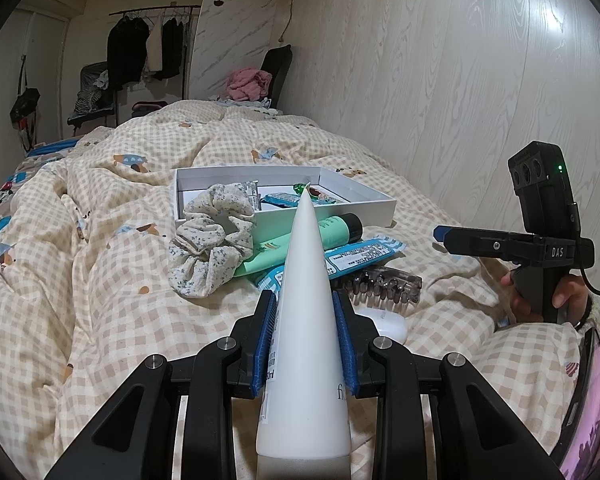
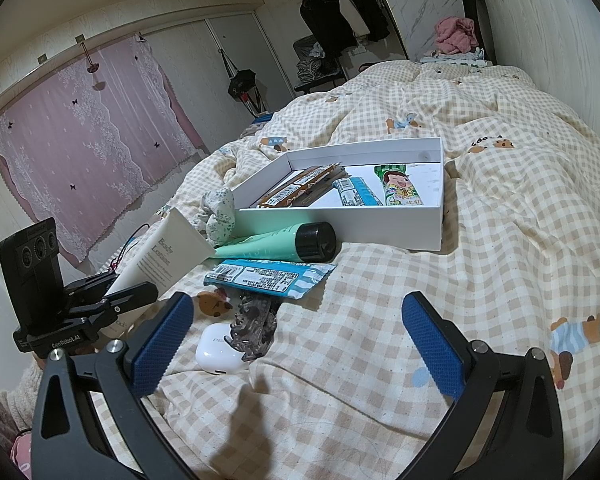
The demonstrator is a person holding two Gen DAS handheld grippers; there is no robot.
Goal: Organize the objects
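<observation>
My left gripper (image 1: 305, 312) is shut on a white body lotion tube (image 1: 306, 264) that points forward over the checked quilt. The right wrist view shows this gripper (image 2: 120, 286) at the left, with the tube (image 2: 168, 252) slanting up from it. My right gripper (image 2: 298, 308) is open with nothing between its fingers, low over the quilt. A white box (image 2: 380, 228) ahead holds brown bars (image 2: 300, 188), a blue packet (image 2: 356, 192) and a green packet (image 2: 400, 188). Before the box lie a green tube (image 2: 276, 240), a blue packet (image 2: 268, 276), a floral scrunchie (image 1: 210, 240), a clear hair claw (image 2: 252, 320) and a white earbud case (image 2: 220, 350).
A hand holds the right gripper (image 1: 444, 236) at the right of the left wrist view, near a pale wood-grain wall (image 1: 460, 80). The quilt (image 2: 500, 240) is rumpled and covers the whole bed. A clothes rack (image 1: 148, 44) and a chair with pink cloth (image 1: 252, 82) stand beyond it.
</observation>
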